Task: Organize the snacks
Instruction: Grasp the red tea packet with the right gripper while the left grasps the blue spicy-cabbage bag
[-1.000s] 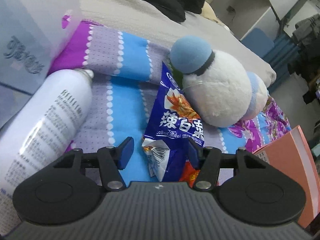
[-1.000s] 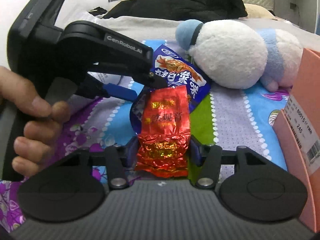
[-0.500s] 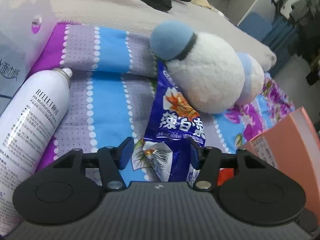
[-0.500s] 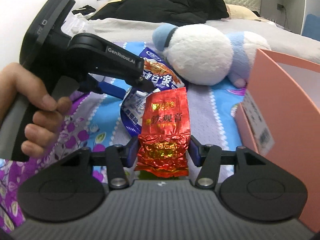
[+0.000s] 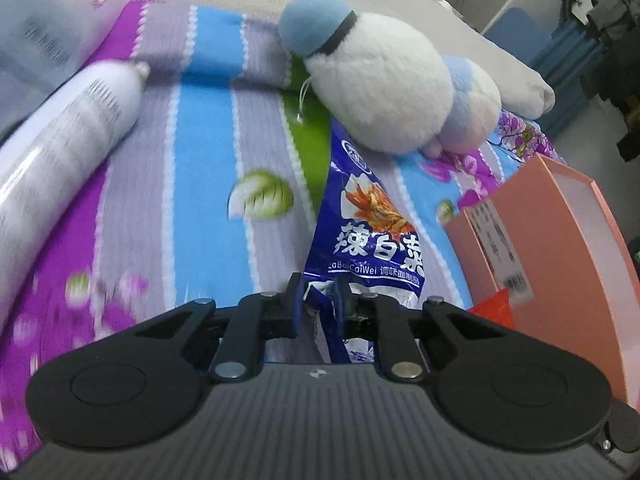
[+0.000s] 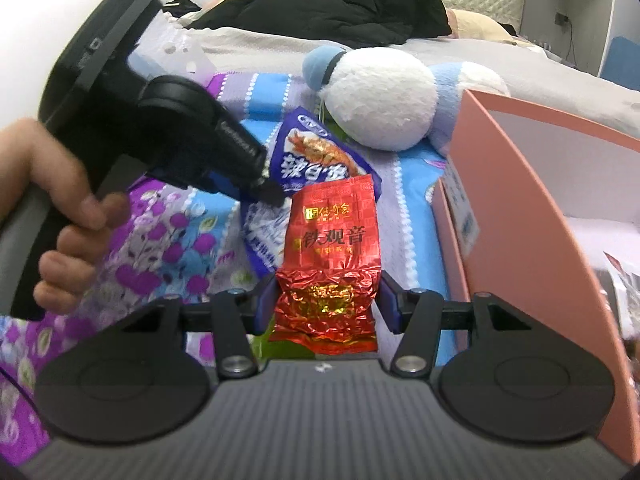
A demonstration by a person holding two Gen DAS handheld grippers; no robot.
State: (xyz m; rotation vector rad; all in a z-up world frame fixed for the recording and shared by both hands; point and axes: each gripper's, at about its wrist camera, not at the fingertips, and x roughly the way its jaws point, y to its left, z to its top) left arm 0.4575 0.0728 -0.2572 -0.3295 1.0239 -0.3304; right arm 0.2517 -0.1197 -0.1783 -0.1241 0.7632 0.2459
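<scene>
Blue snack packet lifted by crumpled end, red foil packet upright beside pink box

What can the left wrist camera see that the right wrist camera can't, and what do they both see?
Only the left wrist view shows the white spray bottle lying on the bedspread.

Only the right wrist view shows the hand holding the left gripper from outside, the black clothes on the bed, and the right gripper shut on the red foil packet.

Both show the blue snack bag, which the left gripper's jaws have just closed on, the white and blue plush toy, the pink box and the patterned bedspread.
</scene>
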